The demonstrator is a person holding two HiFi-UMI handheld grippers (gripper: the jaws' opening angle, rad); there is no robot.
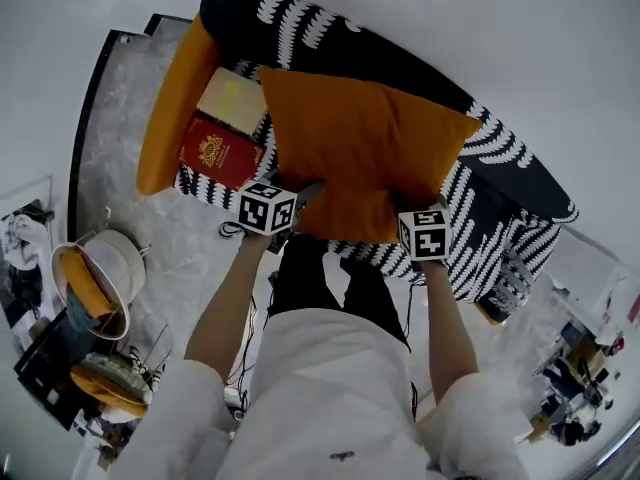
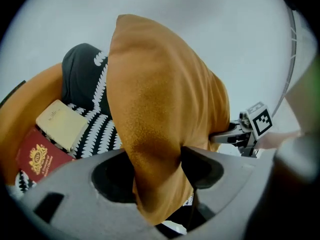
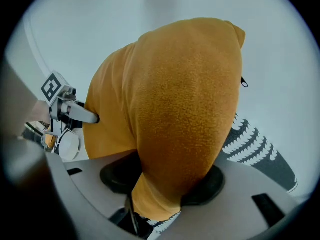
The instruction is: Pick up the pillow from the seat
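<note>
The left hand-held gripper (image 2: 157,170) and right hand-held gripper (image 3: 167,178) each pinch the fleecy orange pillow (image 1: 365,148), and a red book (image 1: 218,154) with an illegible gold crest lies on the black-and-white seat (image 1: 482,223).

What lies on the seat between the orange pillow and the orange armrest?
A cream book and a red book, seen in the head view.
</note>
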